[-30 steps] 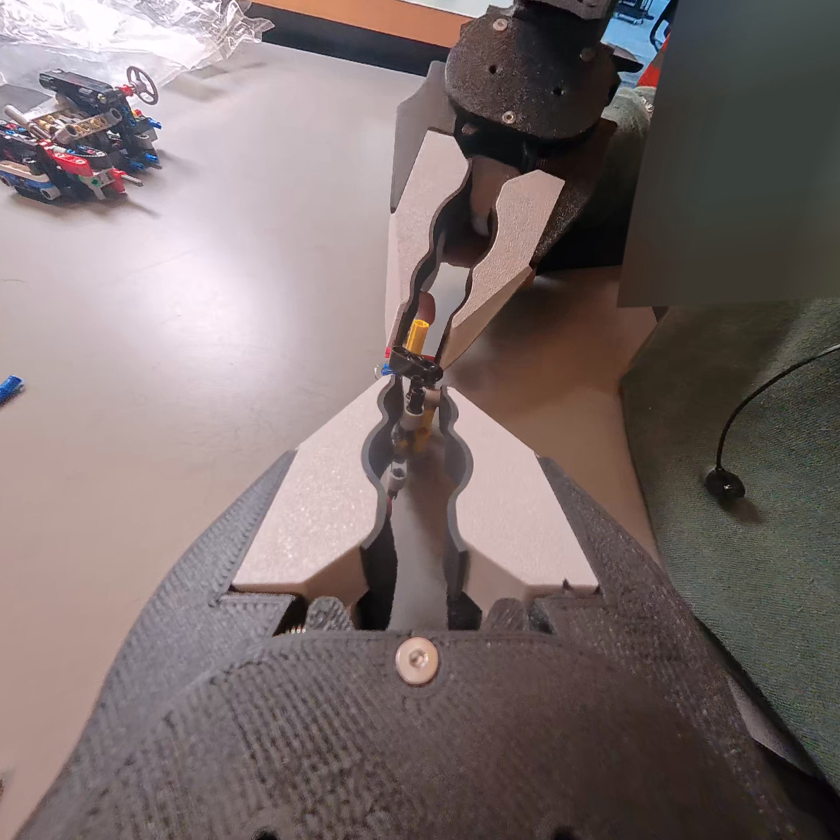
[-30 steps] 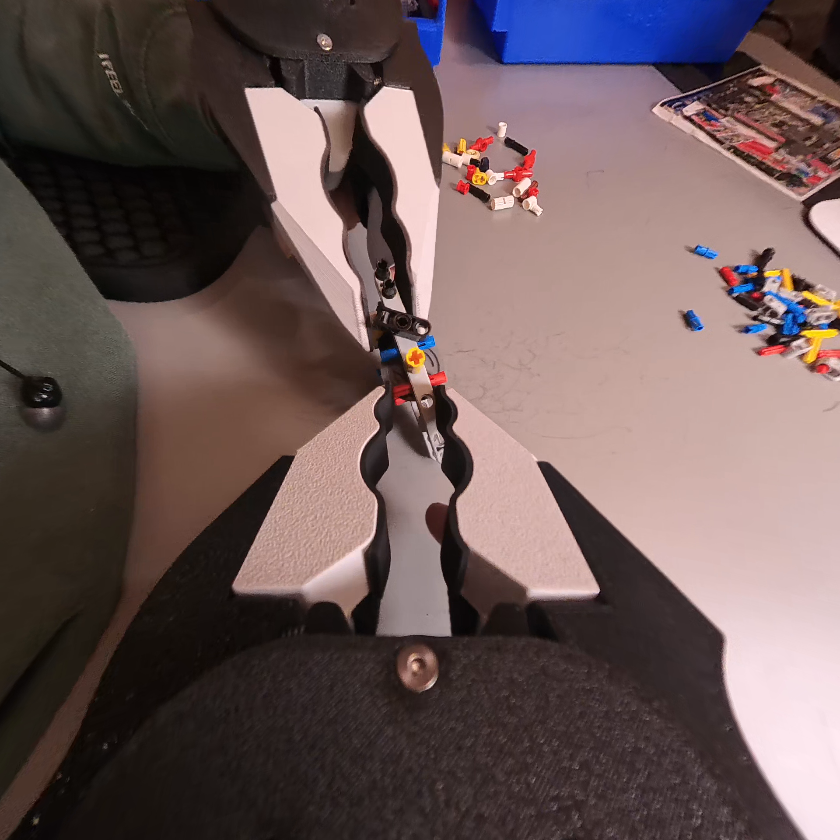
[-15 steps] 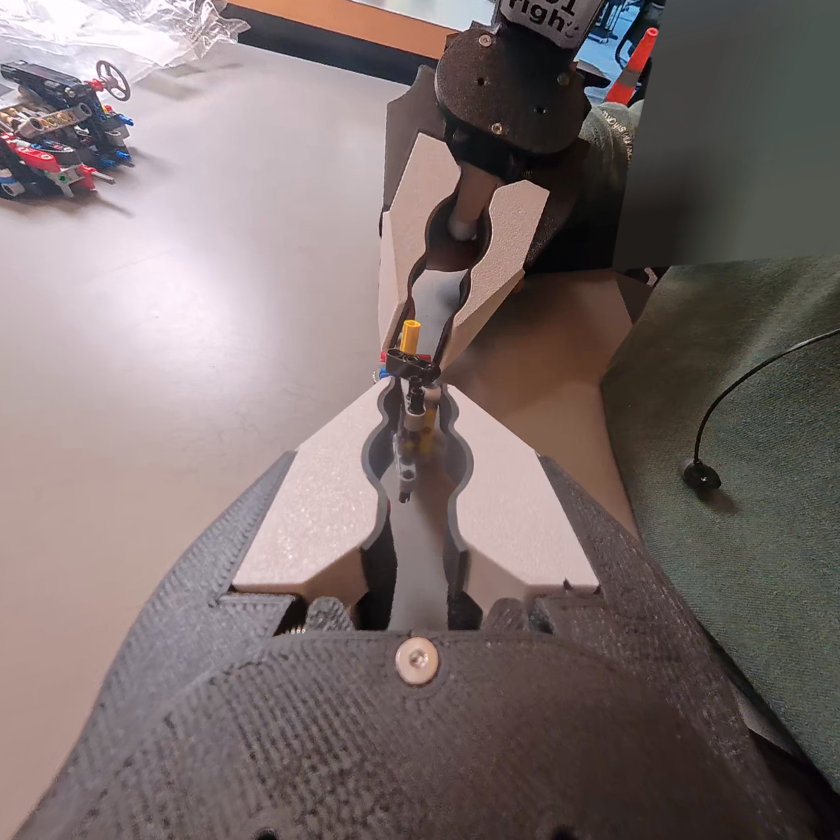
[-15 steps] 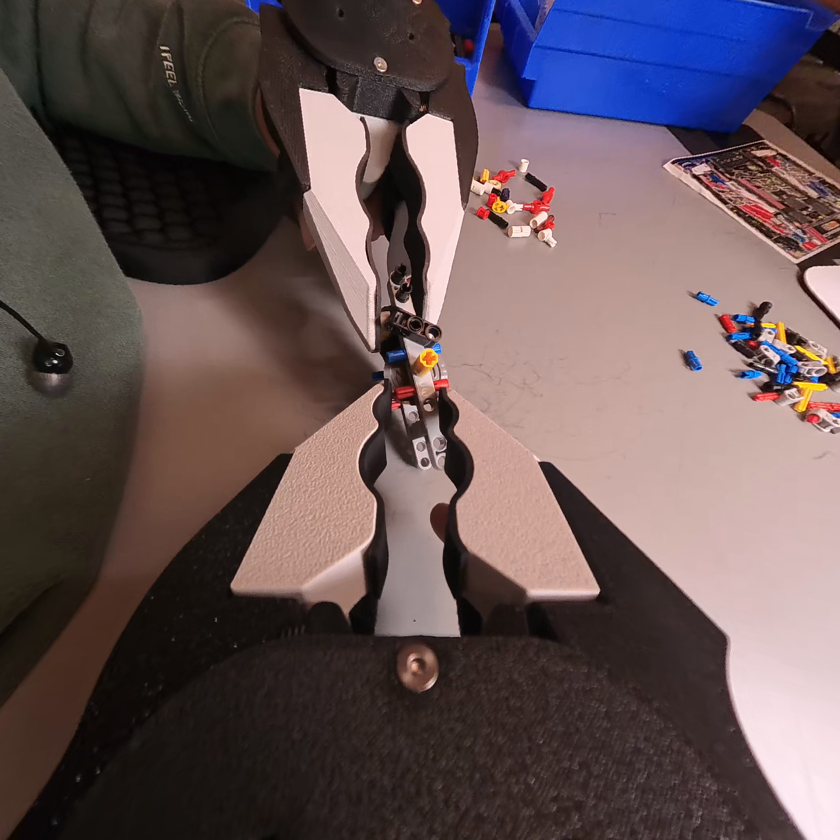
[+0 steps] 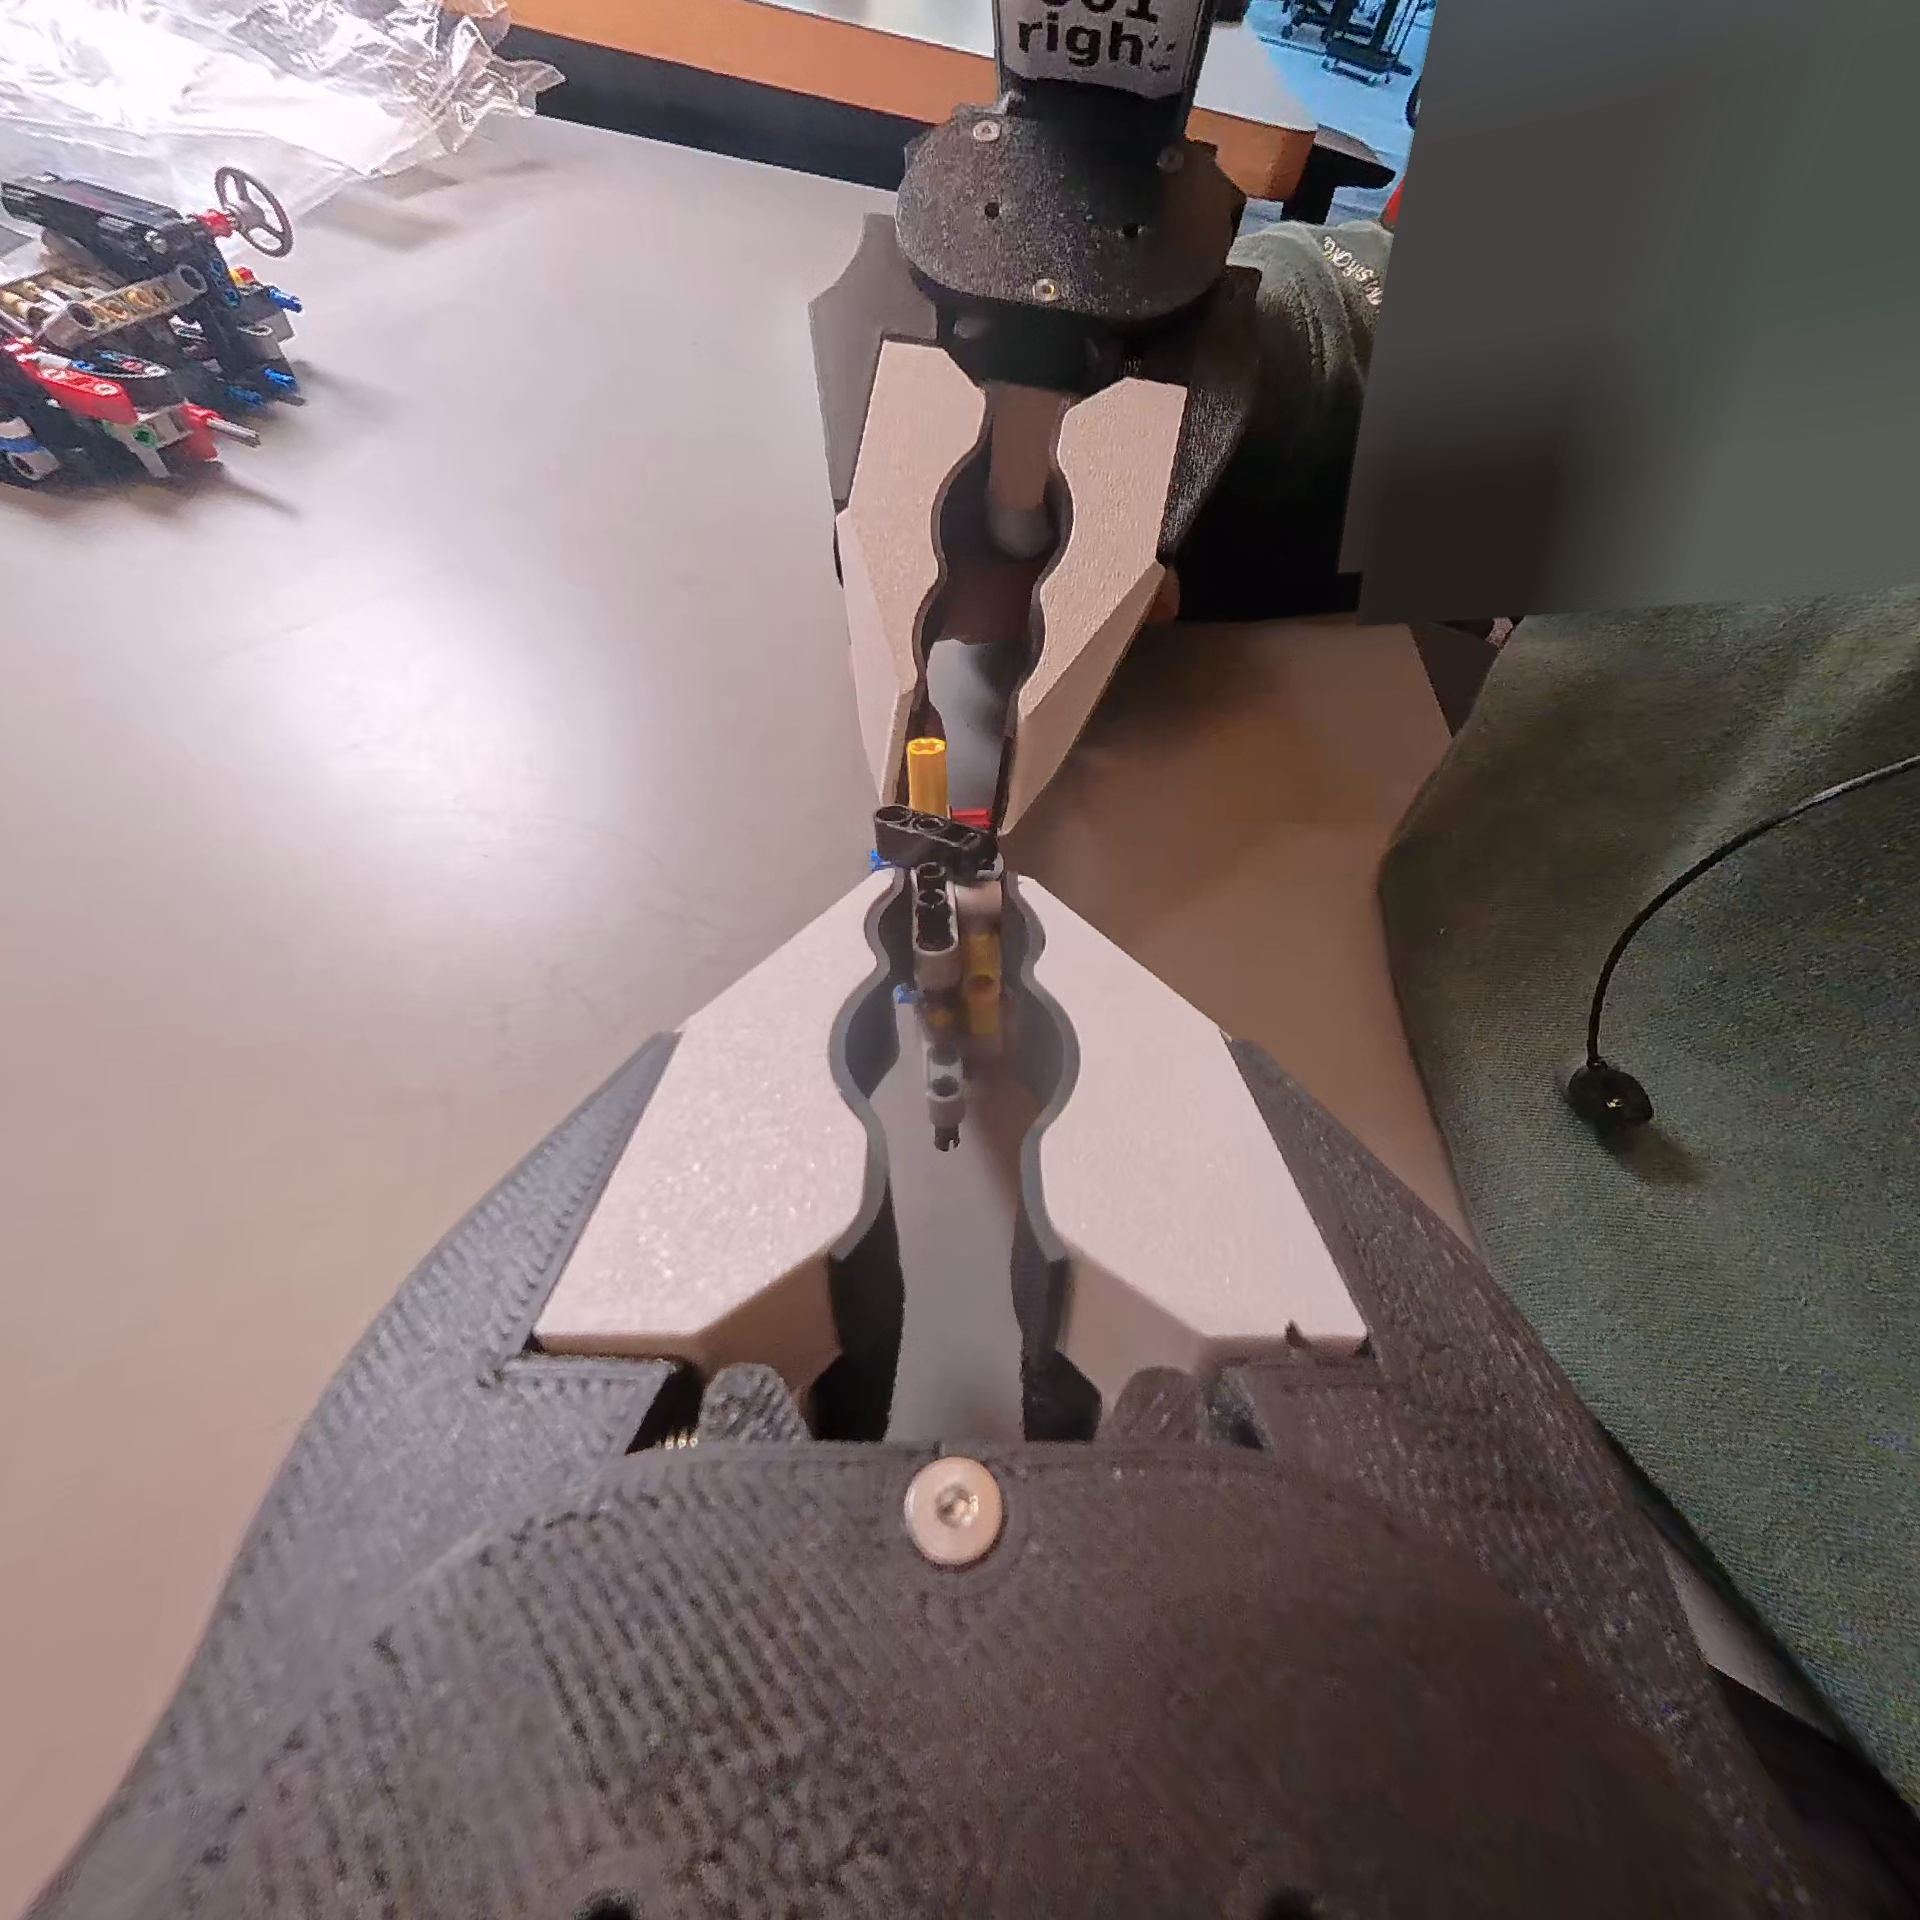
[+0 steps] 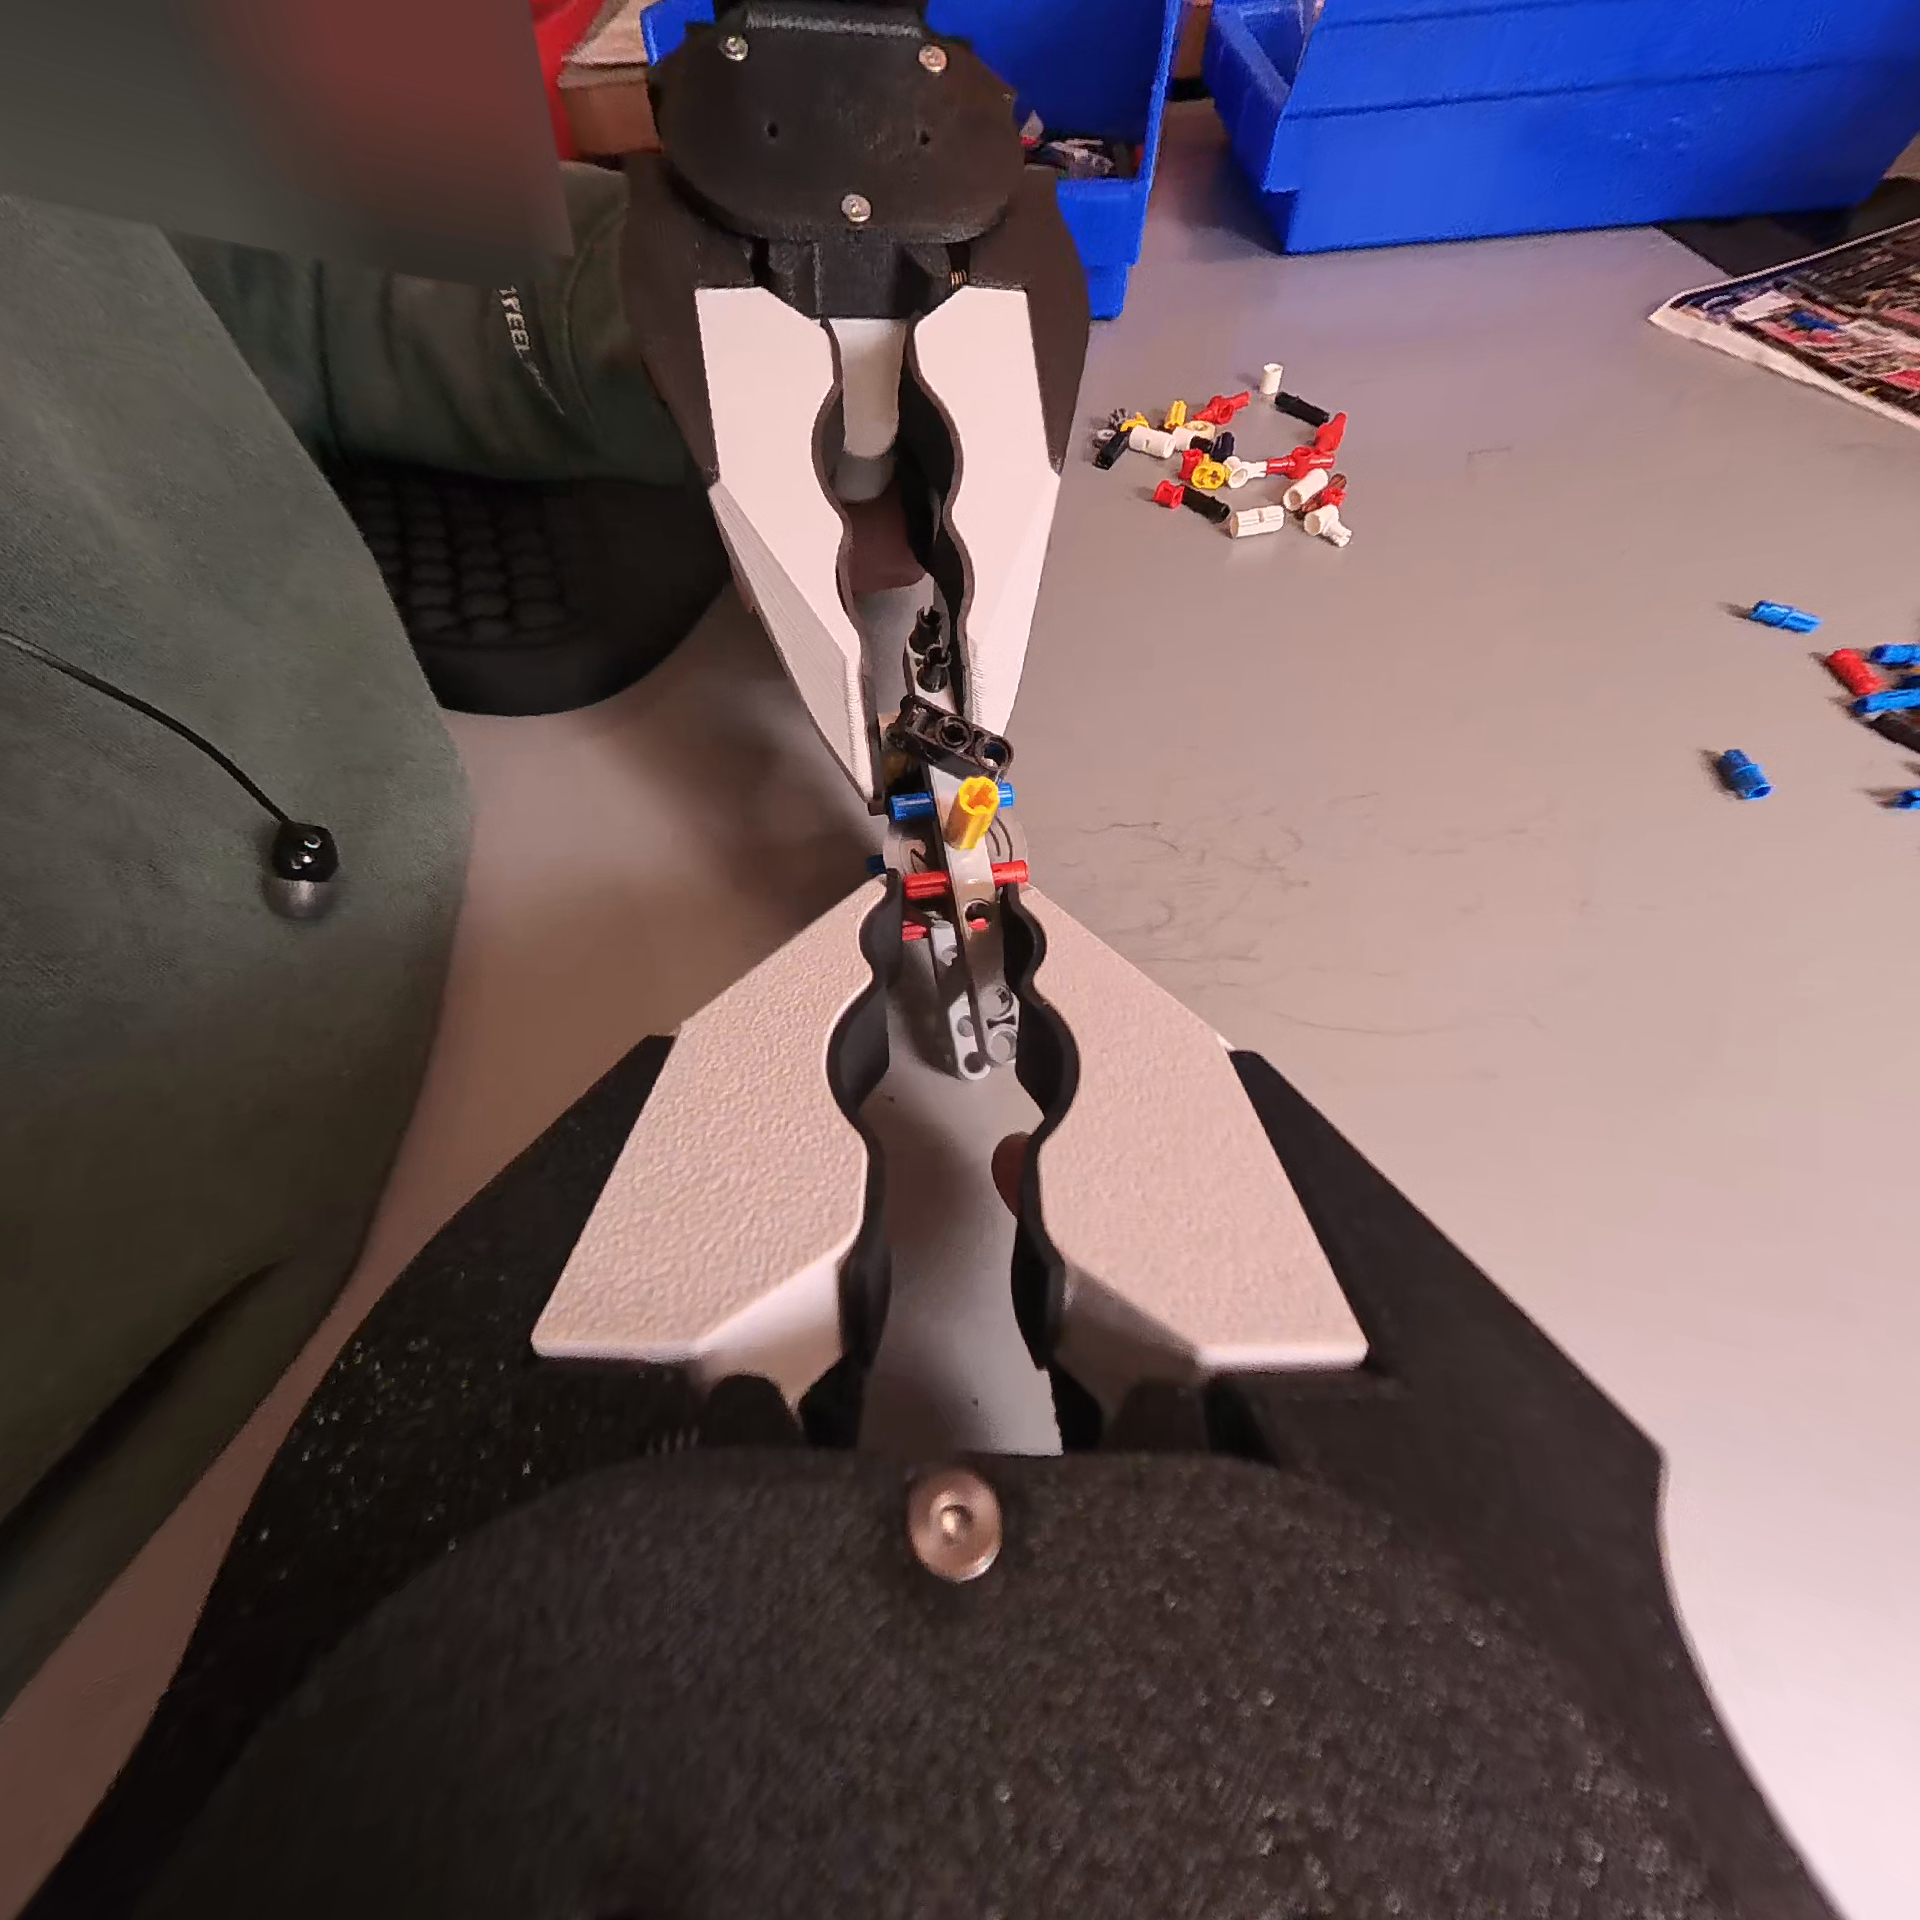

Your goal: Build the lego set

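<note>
The two grippers meet tip to tip above the table [image 6: 1455, 935], near its edge on the person's side, and share one small lego sub-assembly [image 6: 961, 831] between them. The left gripper [image 5: 951, 894] is clamped on its near end, where a grey beam and a yellow connector sit between the jaws. The right gripper [image 6: 951, 914] pinches the other end, a grey beam crossed by a red axle, with a yellow axle [image 6: 975, 805] and a blue pin sticking out just past its tips. A short black beam [image 5: 935, 831] lies crosswise in the gap between the two sets of tips. The step in hand looks like a mid-air join: seating that black beam, or pressing the two halves together along the axle (which of these I cannot tell). The next move probably calls for a straight push along the axle line, both grips kept firm so nothing twists. Loose pins [image 6: 1236, 457] lie farther out toward the blue bins [image 6: 1558, 125] at the far edge, and the partly built car [image 5: 125, 332] waits near the far left corner in the left wrist view.
</note>
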Motion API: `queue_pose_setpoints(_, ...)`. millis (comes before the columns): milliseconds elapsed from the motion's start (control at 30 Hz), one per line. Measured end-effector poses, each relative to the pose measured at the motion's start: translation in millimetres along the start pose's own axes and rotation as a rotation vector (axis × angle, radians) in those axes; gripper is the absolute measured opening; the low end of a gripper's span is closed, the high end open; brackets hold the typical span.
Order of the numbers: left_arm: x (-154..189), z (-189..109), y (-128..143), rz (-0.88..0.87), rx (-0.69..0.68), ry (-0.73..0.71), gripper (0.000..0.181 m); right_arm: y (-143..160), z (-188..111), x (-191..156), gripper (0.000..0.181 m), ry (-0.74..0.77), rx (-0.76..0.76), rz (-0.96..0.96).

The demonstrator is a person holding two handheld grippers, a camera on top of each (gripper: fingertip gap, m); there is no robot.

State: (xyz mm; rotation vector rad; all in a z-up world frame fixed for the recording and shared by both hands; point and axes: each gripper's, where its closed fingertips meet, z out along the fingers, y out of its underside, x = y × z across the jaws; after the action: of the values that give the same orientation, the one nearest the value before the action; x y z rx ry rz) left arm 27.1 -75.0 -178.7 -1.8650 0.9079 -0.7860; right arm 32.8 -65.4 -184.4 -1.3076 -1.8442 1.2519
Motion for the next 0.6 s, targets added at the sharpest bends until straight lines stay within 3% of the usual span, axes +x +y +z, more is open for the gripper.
queue_pose_setpoints(133, 0.0, 0.1, 0.1, -0.008, 0.0, 0.0, 0.015, -0.1, 0.6, 0.3, 0.017, -0.033, 0.011, 0.067)
queue_pose_setpoints(600, 1.1, -0.2, 0.8, -0.022, -0.007, -0.016, 0.015, -0.6, 2.7, 1.2, 0.016, 0.047, 0.006, 0.0)
